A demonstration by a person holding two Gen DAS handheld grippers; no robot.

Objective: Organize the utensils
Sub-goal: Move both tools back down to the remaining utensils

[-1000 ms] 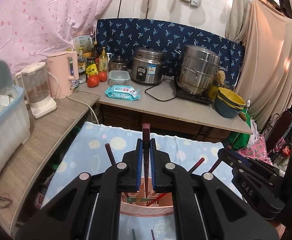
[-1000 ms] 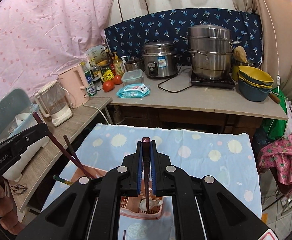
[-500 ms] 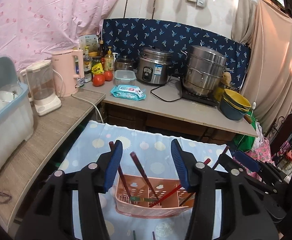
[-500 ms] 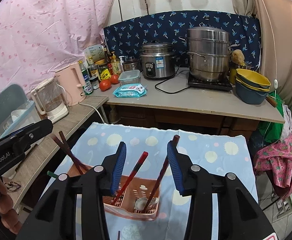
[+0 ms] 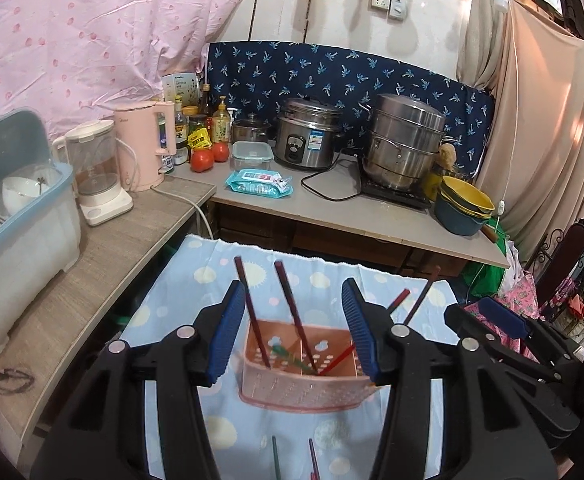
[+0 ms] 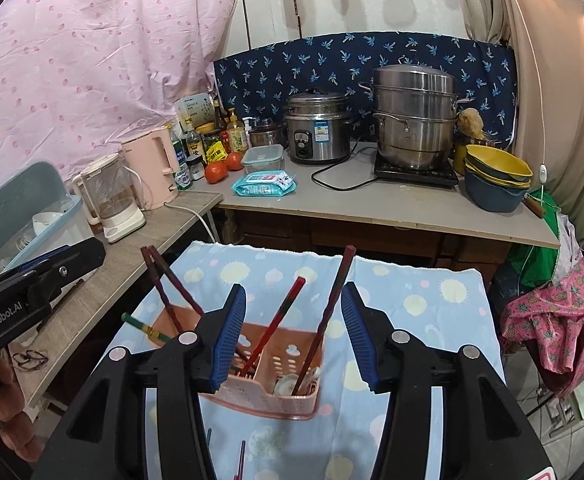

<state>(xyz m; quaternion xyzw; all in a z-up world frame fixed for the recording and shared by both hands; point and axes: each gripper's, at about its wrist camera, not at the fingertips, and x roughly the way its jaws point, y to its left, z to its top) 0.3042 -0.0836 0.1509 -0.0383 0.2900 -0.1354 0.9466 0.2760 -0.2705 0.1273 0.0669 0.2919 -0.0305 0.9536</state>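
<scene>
Several chopsticks (image 6: 277, 322) stood in pink basket (image 6: 287, 396). Loose ones (image 5: 311, 458) remained on tabletop (image 5: 163, 308). Left hand-held gripper (image 5: 292, 328) open, empty; right hand-held gripper (image 6: 292, 330) opening, empty.

Open left tongs (image 5: 292, 330) above pink basket (image 5: 292, 394) of leaning chopsticks (image 5: 294, 314).

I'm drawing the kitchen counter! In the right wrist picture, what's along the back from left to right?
Pink kettle → tomatoes → rice cooker → steel steamer pot → stacked bowls.
</scene>
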